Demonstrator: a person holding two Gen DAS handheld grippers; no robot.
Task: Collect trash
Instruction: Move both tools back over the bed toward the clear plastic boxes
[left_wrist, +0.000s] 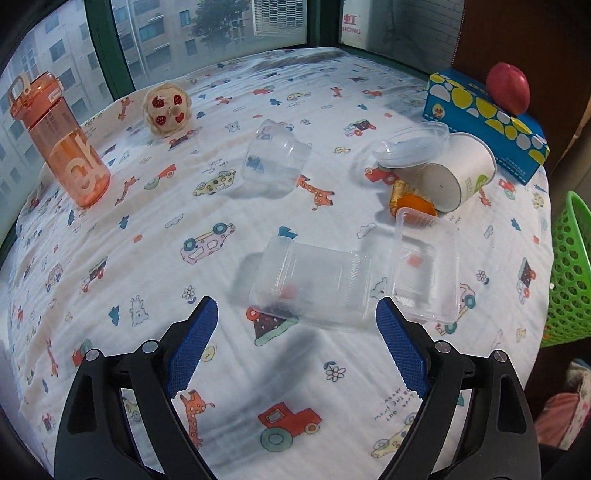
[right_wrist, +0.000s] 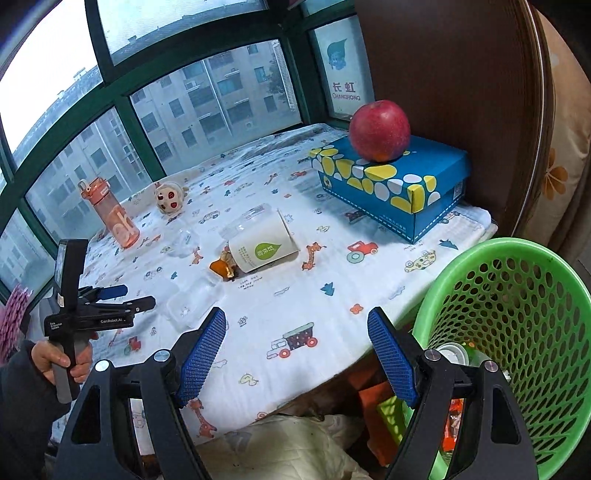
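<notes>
My left gripper (left_wrist: 297, 310) is open just above the near edge of a clear plastic clamshell box (left_wrist: 314, 284), which lies open on the cartoon-print cloth. Nothing is between its blue pads (left_wrist: 192, 343). Further back are a clear plastic cup (left_wrist: 273, 158) and a white paper cup (left_wrist: 458, 173) on its side, with a clear lid (left_wrist: 410, 142) leaning on it and orange peel (left_wrist: 410, 201) beside it. My right gripper (right_wrist: 296, 319) is open and empty over the table's front edge, left of the green basket (right_wrist: 517, 332). A hand (right_wrist: 59, 362) holds the left gripper (right_wrist: 138, 296) near the clamshell box (right_wrist: 192, 302).
A red apple (right_wrist: 380, 129) sits on a blue tissue box (right_wrist: 391, 184) at the back right. An orange water bottle (left_wrist: 62, 147) and a round plush toy (left_wrist: 166, 107) stand by the window. The basket holds some items. Bedding and clutter lie below the table edge.
</notes>
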